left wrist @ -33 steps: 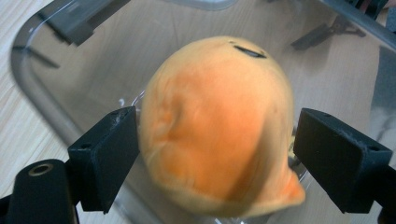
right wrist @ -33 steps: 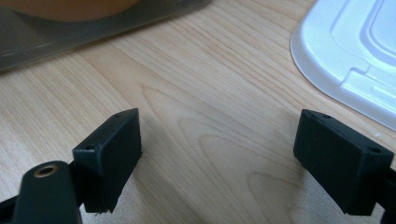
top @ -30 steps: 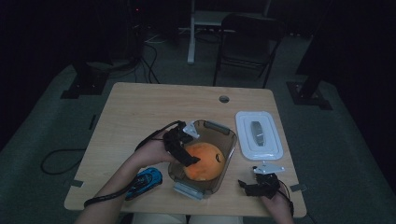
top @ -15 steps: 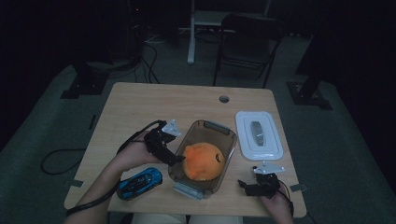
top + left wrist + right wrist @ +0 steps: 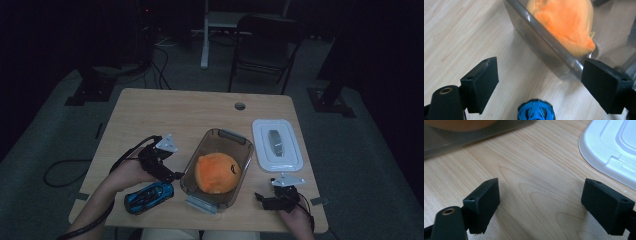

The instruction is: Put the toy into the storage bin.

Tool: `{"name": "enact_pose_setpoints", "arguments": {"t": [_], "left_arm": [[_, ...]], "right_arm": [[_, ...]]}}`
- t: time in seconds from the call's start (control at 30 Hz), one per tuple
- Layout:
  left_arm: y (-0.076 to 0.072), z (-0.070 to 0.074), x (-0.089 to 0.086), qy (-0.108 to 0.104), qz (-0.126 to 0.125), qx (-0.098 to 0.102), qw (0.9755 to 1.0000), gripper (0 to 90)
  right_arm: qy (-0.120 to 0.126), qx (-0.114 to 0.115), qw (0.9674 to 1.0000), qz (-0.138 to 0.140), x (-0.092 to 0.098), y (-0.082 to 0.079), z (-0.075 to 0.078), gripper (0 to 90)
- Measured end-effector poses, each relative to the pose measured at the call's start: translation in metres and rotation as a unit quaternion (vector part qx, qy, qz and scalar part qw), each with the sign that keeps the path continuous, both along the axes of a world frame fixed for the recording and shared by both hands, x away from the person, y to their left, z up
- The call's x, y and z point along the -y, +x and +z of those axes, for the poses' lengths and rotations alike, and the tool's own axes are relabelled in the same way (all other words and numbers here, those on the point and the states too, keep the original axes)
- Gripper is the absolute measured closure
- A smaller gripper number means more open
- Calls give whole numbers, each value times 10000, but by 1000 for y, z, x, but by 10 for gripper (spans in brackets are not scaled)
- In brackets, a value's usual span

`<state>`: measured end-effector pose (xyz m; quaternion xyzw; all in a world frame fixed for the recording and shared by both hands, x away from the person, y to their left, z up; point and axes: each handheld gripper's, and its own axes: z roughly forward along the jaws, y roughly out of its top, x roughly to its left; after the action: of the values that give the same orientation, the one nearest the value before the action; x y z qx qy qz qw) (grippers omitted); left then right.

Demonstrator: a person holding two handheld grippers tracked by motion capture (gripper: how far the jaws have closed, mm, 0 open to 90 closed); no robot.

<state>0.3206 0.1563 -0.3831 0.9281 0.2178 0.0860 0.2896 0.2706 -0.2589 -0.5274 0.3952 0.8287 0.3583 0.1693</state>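
Just below left gripper (image 5: 540, 82): toy car (image 5: 536, 110)

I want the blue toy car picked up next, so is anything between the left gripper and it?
Nothing visible is. The left gripper is open just above the blue toy car, with bare table between its jaws. The clear container with the orange plush sits beside them.

Dim lab / recording room, not a home.
Lone wood table (image 5: 150, 107) stood on grey carpet; folding chair (image 5: 265, 42), floor cables (image 5: 160, 65), black stand bases (image 5: 92, 90) around it.
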Motion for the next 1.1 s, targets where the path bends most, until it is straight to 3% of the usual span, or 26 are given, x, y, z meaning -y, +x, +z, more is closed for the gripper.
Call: {"name": "enact_pose_setpoints", "arguments": {"t": [0.27, 0.53, 0.73, 1.1], "left_arm": [[-7, -8, -20, -117, 213, 10, 9997, 153], [-17, -28, -39, -12, 363, -129, 9993, 153], [-26, -43, -54, -67, 488, -255, 9985, 153], [-42, -60, -67, -20, 665, -344, 9972, 153]], "right_arm": [[1, 0, 10000, -2, 0, 0, 0, 147], [0, -4, 10000, -10, 0, 0, 0, 147], [-1, -5, 10000, -10, 0, 0, 0, 147], [-3, -3, 10000, -10, 0, 0, 0, 147]]}}
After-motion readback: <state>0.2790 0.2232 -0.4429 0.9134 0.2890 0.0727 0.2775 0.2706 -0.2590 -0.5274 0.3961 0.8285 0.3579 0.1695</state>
